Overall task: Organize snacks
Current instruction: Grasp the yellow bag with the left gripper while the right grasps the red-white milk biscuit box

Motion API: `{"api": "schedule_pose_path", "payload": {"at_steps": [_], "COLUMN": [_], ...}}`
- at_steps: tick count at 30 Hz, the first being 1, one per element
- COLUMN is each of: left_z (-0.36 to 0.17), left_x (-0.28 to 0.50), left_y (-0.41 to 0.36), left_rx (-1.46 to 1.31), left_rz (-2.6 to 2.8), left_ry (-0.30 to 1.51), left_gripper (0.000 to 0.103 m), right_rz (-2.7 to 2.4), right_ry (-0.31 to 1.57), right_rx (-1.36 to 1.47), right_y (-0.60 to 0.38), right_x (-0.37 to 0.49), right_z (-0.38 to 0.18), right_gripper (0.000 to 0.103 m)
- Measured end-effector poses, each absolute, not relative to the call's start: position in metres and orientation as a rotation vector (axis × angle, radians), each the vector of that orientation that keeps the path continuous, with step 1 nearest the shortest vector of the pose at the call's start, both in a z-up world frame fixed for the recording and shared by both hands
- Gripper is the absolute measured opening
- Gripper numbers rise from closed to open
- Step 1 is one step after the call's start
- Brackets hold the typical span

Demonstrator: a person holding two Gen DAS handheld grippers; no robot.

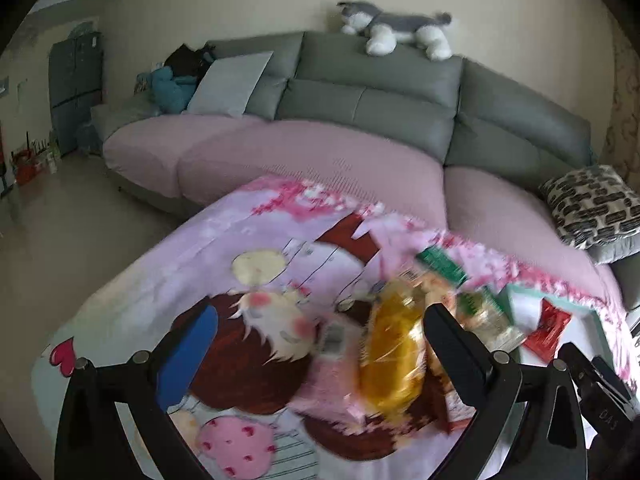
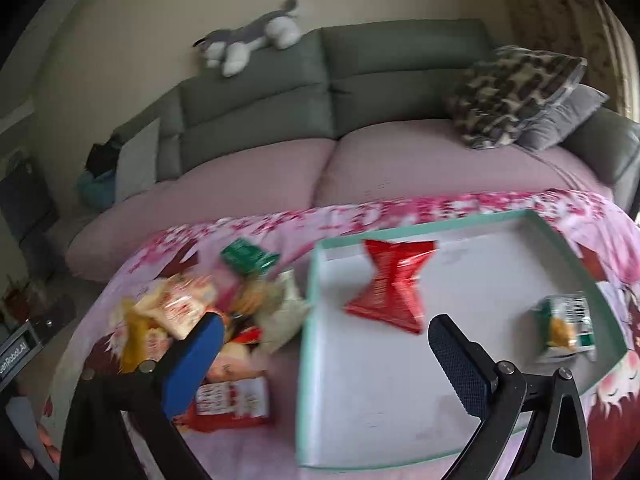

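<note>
A pile of snack packets [image 2: 224,320] lies on a pink cartoon cloth, left of a white tray with a mint rim [image 2: 312,280]. In the tray lie a red packet [image 2: 390,286] and a green-and-white packet [image 2: 566,326]. My right gripper [image 2: 324,356] is open and empty, above the tray's left edge. My left gripper [image 1: 312,356] is open, with a yellow packet [image 1: 390,354] lying just inside its right finger [image 1: 452,348]. Green packets [image 1: 442,266] and the tray [image 1: 520,308] with the red packet [image 1: 546,332] sit further right.
A grey sofa with a pink cover [image 1: 320,148] stands behind the table. A plush husky [image 1: 394,28] lies on its back, patterned cushions [image 2: 512,96] at its right end. The other gripper's black frame [image 1: 596,380] shows at the lower right.
</note>
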State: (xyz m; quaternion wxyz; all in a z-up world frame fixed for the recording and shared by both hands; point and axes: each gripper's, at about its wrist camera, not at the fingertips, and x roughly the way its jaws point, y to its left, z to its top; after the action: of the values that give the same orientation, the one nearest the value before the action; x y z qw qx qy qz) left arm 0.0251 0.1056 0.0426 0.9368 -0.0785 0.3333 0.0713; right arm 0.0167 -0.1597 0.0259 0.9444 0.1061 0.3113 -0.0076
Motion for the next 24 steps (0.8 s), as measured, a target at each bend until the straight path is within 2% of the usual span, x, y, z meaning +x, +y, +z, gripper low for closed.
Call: {"api": "schedule_pose_path", "payload": {"at_steps": [9,20,24], "left_z": [0.004,-0.002,-0.004], "left_x": [0.029,0.044,0.055], "left_y": [0.121,0.109,0.090], "left_rx": [-0.197,-0.256,-0.241], "left_rz": [0.126,0.057,-0.002], "left_ry": [0.844,0.875,0.884], "left_gripper": [0.102,0.102,0.102], "right_rz": [0.073,0.115,0.130], "right_ry": [0.753,0.840,0.857], "right_rx": [0.176,0.096,0.082], "right_y": [-0.116,-0.089,-0.084], "right_x": [0.021,0.026,0.028], "right_z": [0.006,-0.016,-0.021], "right_gripper": [0.103,0.103,0.093]}}
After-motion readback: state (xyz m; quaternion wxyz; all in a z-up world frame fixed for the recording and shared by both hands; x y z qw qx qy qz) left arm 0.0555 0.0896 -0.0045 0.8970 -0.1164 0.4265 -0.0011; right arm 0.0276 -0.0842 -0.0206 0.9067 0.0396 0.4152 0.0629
